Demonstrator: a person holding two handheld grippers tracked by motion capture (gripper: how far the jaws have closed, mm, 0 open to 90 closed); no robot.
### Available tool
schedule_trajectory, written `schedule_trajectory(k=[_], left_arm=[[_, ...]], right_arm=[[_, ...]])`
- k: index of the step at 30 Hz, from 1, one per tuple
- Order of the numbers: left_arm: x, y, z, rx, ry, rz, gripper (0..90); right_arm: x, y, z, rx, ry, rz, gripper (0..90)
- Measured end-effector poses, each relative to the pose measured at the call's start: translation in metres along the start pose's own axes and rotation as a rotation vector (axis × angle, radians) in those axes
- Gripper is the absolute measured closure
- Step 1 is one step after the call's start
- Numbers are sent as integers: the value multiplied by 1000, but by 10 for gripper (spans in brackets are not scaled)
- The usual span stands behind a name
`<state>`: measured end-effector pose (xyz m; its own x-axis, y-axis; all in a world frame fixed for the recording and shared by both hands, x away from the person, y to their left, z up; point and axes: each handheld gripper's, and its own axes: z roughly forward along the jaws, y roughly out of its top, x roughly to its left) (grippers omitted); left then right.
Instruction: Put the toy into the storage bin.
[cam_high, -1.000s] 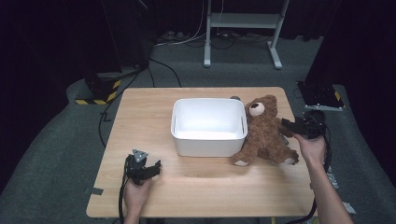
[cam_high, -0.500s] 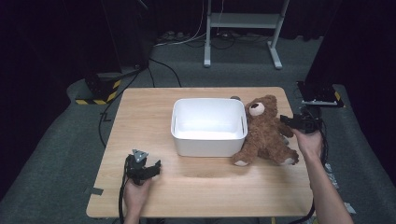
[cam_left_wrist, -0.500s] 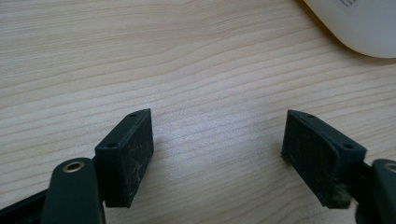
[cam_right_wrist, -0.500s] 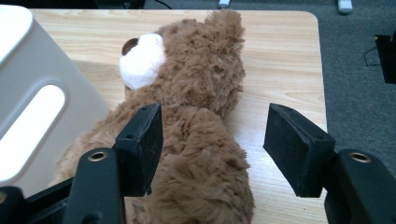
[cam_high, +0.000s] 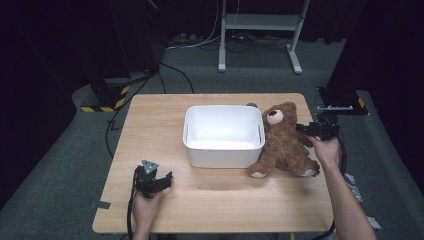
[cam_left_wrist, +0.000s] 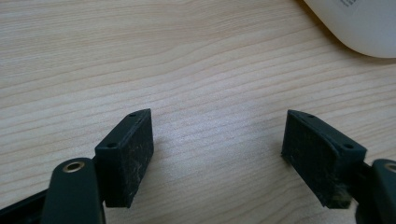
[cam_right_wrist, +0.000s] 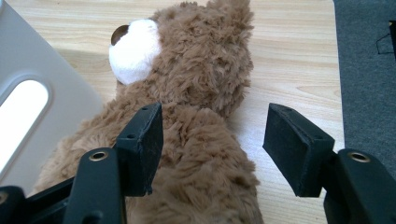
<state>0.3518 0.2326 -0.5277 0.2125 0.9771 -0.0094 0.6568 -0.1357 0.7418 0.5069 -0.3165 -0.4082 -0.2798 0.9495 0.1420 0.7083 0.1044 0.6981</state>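
Teddy bear (cam_high: 283, 141) lies on the table (cam_high: 150, 120), touching the white bin (cam_high: 223, 135), long axis running toward the person. Right gripper (cam_right_wrist: 212, 149), jaws apart, straddles its shoulder; left gripper (cam_left_wrist: 217, 156), also apart, rests well away.

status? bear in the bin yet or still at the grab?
Done: nothing placed; the white bin looks empty. In hand: the right hand-held gripper is open, jaws astride the teddy bear, which lies on the table against the bin's side; not closed on it. The left hand-held gripper is open over bare wood, idle. Left, presumably: close, lift, drop the bear into the bin.
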Motion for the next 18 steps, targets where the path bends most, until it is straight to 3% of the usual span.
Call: schedule_trajectory(k=[7,11,16,18], left_arm=[[0,0,0,-1,-1,-1,248],[0,0,0,1,0,0,248],[0,0,0,1,1,0,248],[0,0,0,1,1,0,248]], right_arm=[[-1,3,8,20,-10,-3,364],[-3,4,13,31,-15,20,329],[-3,3,20,75,-43,-1,316],[-4,2,21,86,-29,-4,311]])
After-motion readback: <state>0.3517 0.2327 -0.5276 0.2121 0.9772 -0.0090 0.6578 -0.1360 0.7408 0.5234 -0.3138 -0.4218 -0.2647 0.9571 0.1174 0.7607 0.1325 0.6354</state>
